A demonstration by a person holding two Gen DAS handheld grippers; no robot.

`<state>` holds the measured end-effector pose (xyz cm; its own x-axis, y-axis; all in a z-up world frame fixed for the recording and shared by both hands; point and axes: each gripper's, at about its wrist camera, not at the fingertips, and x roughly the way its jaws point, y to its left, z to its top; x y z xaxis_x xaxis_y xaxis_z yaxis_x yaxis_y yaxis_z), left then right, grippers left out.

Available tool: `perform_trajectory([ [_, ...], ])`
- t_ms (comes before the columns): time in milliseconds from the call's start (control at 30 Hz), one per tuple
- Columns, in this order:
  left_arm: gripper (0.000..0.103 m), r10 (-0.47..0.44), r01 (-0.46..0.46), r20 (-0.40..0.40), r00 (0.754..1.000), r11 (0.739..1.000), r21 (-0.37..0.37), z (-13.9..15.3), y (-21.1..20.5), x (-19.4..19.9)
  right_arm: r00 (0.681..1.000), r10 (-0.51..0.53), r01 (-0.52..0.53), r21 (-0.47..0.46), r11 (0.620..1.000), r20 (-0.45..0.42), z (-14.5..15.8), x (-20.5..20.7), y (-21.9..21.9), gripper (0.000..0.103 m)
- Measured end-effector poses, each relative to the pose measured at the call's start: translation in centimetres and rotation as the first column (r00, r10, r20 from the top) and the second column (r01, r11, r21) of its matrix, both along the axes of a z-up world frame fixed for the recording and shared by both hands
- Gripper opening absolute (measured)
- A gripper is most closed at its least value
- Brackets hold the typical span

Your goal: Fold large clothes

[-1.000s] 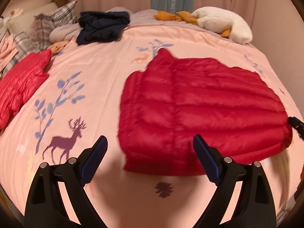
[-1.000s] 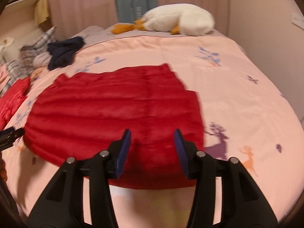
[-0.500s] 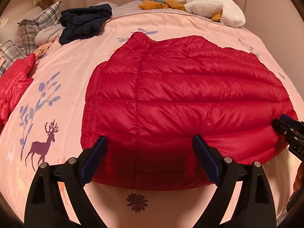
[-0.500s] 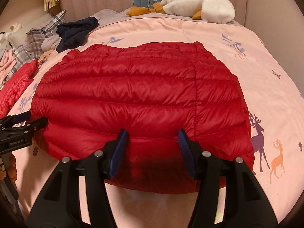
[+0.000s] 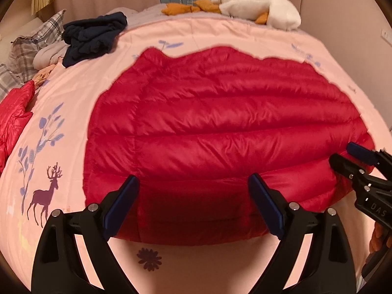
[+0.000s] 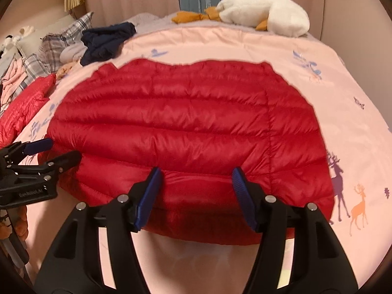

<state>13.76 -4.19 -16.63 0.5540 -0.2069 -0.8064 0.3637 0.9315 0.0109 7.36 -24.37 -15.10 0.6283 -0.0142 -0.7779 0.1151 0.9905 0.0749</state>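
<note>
Getting set to grab the near edge of the red coat point(image 5: 220, 127), flat on the pink bed point(image 5: 73, 103), left gripper point(image 5: 193, 205) wide open and empty, right gripper point(image 6: 196, 196) opening and empty; next, probably, dip lower and pinch that edge.

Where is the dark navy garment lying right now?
In both wrist views the navy garment lies bunched at the bed's far left, beside the plaid pillows, beyond the red puffer jacket.

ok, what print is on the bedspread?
Pink bedspread with deer silhouettes, blue leafy sprigs and small flowers; clearest in the right wrist view.
</note>
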Motion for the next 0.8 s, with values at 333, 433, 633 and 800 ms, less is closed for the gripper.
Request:
perform_trajectory([
  [333,0.092,0.008,-0.007,0.043,0.999,1.000,-0.024,1.9,0.0,0.4,0.995,-0.018,0.015,0.032,0.999,0.097,2.9,-0.1,-0.4,0.064],
  [433,0.092,0.022,-0.020,0.054,0.998,0.999,-0.036,2.2,-0.5,1.4,0.991,-0.049,0.044,0.044,0.998,0.121,3.3,1.3,-0.9,0.064],
  [633,0.094,0.022,-0.022,-0.001,1.000,1.000,-0.019,0.7,-1.4,3.1,0.998,-0.053,0.052,0.041,0.998,0.039,1.0,3.9,-0.9,0.064],
  [800,0.095,0.012,-0.012,-0.002,1.000,1.000,-0.006,0.0,-1.5,3.1,0.999,-0.046,0.046,0.018,0.999,0.018,-0.2,4.2,-0.5,0.065],
])
